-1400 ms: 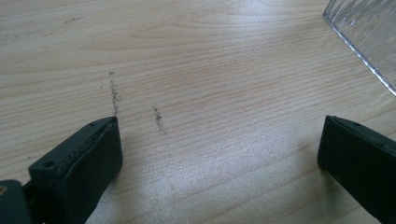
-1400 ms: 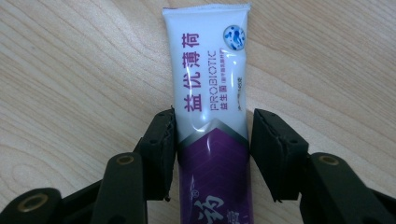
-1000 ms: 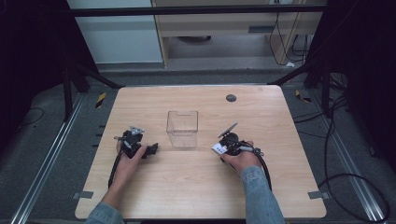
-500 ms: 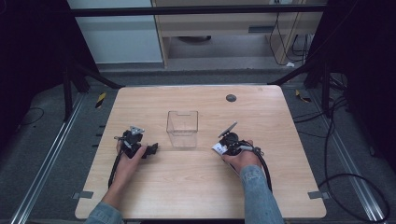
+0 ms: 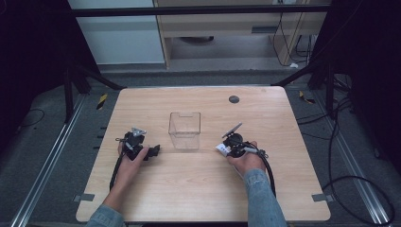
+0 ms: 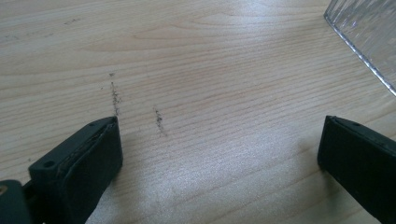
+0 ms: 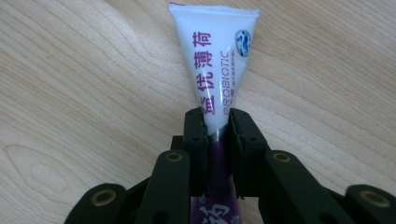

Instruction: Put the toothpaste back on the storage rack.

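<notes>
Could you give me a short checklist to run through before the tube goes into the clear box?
1. Right gripper shut on the tube: ok, it is pinched low on its body.
2. Tube end free of the table: cannot tell.
3. Box upright with its open top unobstructed: ok.
4. Left gripper open and holding nothing: ok.
5. Left gripper apart from the box: ok, it sits beside it, not touching.
6. Path from the right gripper to the box free: ok, bare table lies between them.
</notes>
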`<act>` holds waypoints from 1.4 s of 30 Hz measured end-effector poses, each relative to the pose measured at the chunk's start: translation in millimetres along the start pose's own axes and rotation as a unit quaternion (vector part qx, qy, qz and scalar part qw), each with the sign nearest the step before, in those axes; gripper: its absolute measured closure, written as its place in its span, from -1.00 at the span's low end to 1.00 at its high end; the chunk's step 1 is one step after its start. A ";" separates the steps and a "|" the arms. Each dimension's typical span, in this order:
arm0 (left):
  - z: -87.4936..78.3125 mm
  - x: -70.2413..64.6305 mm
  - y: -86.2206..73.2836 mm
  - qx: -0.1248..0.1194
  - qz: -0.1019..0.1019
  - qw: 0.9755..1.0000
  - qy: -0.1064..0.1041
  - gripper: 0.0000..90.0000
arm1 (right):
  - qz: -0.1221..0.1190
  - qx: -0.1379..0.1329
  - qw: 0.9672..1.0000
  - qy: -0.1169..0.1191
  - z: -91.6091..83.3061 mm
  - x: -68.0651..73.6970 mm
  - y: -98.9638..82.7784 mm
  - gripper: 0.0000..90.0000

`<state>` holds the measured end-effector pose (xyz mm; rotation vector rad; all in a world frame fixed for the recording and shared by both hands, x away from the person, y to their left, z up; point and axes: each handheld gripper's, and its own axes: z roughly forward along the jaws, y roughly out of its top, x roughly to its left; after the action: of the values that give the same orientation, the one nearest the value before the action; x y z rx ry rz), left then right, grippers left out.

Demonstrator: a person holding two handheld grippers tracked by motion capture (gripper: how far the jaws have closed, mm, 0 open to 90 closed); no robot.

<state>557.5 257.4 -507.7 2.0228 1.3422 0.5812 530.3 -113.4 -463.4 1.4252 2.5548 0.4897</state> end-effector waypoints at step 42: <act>1.6 -0.1 1.6 0.000 -0.004 1.000 0.004 -1.00 | 0.047 -0.267 0.962 -0.015 -108.7 0.7 9.2 0.77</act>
<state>559.5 256.5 -507.7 2.0170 1.3535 0.5868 503.8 -129.8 -358.9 1.3307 2.0993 1.0642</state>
